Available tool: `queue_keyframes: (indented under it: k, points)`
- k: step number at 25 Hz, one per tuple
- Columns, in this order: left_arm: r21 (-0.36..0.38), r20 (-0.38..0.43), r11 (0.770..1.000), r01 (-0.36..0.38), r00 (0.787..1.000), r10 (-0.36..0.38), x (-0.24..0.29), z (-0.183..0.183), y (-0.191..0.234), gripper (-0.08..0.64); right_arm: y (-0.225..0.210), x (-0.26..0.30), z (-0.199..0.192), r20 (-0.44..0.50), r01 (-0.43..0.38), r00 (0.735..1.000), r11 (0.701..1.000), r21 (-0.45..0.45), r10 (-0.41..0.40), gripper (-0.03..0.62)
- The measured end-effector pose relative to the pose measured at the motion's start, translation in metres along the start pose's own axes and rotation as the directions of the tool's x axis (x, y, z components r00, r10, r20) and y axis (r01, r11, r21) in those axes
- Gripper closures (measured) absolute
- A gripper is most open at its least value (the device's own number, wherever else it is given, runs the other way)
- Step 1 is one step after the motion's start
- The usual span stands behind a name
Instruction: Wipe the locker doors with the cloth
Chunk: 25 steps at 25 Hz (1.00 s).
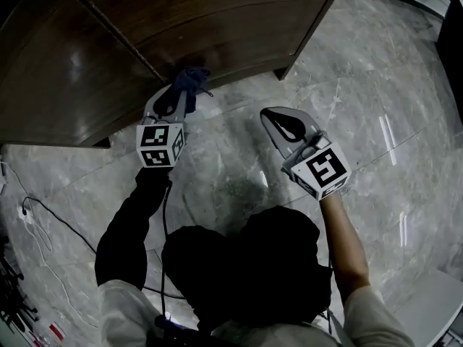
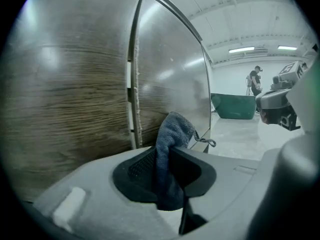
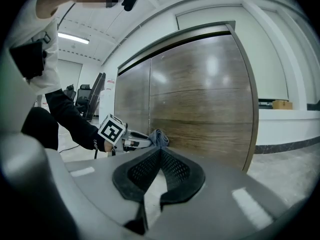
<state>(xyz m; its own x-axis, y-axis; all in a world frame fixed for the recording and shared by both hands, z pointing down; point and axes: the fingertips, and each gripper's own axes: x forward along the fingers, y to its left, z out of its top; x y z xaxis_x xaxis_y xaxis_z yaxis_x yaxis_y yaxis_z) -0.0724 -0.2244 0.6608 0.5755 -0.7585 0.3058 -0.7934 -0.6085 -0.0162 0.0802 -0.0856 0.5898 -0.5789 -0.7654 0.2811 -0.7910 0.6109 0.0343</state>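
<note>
My left gripper [image 1: 176, 98] is shut on a blue cloth [image 1: 192, 80], whose bunched end sits at the bottom edge of the dark wood locker doors [image 1: 108, 42]. In the left gripper view the cloth [image 2: 172, 131] stands up between the jaws next to the seam between two doors [image 2: 75, 84]. My right gripper [image 1: 273, 116] hangs over the floor to the right of the locker, tips together with nothing in them. The right gripper view shows its jaws [image 3: 160, 151] meeting at the tips, with the doors [image 3: 200, 94], the left gripper [image 3: 142, 140] and the cloth [image 3: 159, 136] beyond.
The floor is grey marble [image 1: 362, 107]. Cables [image 1: 36, 223] trail at the lower left. A green bin [image 2: 235, 106] and a distant person [image 2: 255, 79] lie past the locker's end. Office chairs [image 3: 85, 96] stand far left; a cardboard box [image 3: 281, 104] rests on a ledge.
</note>
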Motion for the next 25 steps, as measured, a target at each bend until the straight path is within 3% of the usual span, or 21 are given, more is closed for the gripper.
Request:
queue_keyframes:
  k: [16,25]
  points:
    - [-0.044,-0.010,0.991,-0.124,0.992,0.124,-0.061,-0.022,0.079,0.479,0.051,0.036,0.026,0.008,-0.075,0.997,0.994,-0.075,0.075,0.588]
    - [-0.071,-0.023,0.975,-0.208,0.978,0.207,-0.096,-0.040,0.121,0.479,0.077,0.057,0.034,-0.004,-0.128,0.992,0.988,-0.089,0.129,0.588]
